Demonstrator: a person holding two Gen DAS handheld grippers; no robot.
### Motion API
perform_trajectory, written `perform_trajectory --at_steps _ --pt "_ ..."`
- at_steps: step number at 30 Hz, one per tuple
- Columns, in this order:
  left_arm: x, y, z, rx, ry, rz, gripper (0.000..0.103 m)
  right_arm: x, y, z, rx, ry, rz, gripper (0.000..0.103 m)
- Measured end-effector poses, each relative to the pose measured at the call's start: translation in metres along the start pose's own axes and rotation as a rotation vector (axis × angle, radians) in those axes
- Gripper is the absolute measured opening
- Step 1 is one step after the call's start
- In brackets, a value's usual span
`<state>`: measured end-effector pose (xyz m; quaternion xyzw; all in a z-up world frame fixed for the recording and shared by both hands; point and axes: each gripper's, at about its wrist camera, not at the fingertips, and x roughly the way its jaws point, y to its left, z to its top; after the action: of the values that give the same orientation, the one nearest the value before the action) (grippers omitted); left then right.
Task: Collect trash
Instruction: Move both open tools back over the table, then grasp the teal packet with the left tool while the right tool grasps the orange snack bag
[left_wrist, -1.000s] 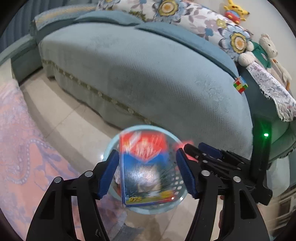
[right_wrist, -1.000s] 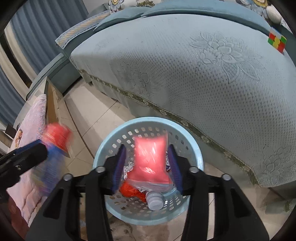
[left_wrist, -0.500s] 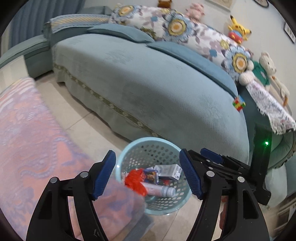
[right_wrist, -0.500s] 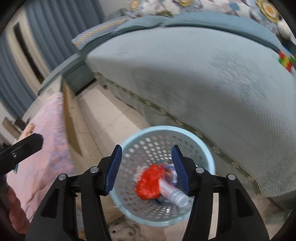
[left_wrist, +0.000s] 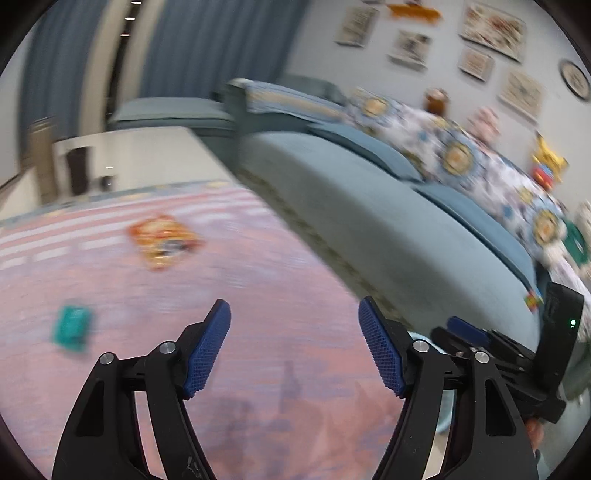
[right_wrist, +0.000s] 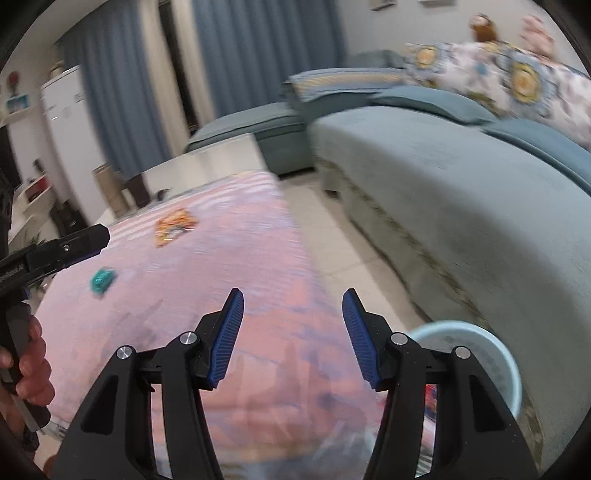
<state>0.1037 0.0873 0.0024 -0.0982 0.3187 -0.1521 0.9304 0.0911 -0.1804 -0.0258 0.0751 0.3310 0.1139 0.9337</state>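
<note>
My left gripper (left_wrist: 294, 349) is open and empty above the pink rug (left_wrist: 258, 288). My right gripper (right_wrist: 292, 338) is open and empty too. An orange snack wrapper (left_wrist: 162, 240) lies flat on the rug ahead; it also shows in the right wrist view (right_wrist: 175, 224). A small teal packet (left_wrist: 72, 326) lies nearer, to the left, and shows in the right wrist view (right_wrist: 101, 280). The light-blue trash basket (right_wrist: 491, 354) stands on the floor at the lower right, partly hidden behind my right gripper's finger. Both views are blurred.
A long teal sofa (left_wrist: 406, 229) with flowered cushions runs along the right. A pale tiled floor strip (right_wrist: 332, 236) lies between rug and sofa. A low table (left_wrist: 140, 155), blue curtains (right_wrist: 266, 55) and a white fridge (right_wrist: 70, 122) stand behind.
Both grippers let their wrappers drop into the basket, opened, and swung up and left from the basket toward the rug with its wrapper and packet.
</note>
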Motion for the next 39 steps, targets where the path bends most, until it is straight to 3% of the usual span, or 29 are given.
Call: perform_trajectory --at_steps 5,10,15,17,25,31,39 --pt "-0.028 0.070 -0.010 -0.077 -0.031 0.175 0.075 0.030 0.051 0.016 -0.057 0.004 0.075 0.052" --pt "-0.048 0.115 -0.033 -0.197 -0.046 0.255 0.075 0.056 0.097 0.012 -0.100 0.028 0.138 0.052" --pt "-0.053 0.142 -0.047 -0.221 -0.027 0.319 0.075 0.080 0.128 0.009 -0.166 0.052 0.150 0.052" --pt "-0.052 0.155 -0.052 -0.234 -0.015 0.341 0.080 0.090 0.137 0.009 -0.194 0.062 0.151 0.052" --pt "-0.032 0.197 -0.042 -0.259 0.018 0.368 0.082 0.145 0.166 0.028 -0.244 0.155 0.176 0.052" --pt "-0.013 0.208 -0.034 -0.221 0.045 0.338 0.082 0.177 0.174 0.056 -0.224 0.178 0.203 0.052" --pt "0.013 0.207 -0.026 -0.189 0.113 0.270 0.083 0.225 0.185 0.068 -0.225 0.209 0.196 0.057"
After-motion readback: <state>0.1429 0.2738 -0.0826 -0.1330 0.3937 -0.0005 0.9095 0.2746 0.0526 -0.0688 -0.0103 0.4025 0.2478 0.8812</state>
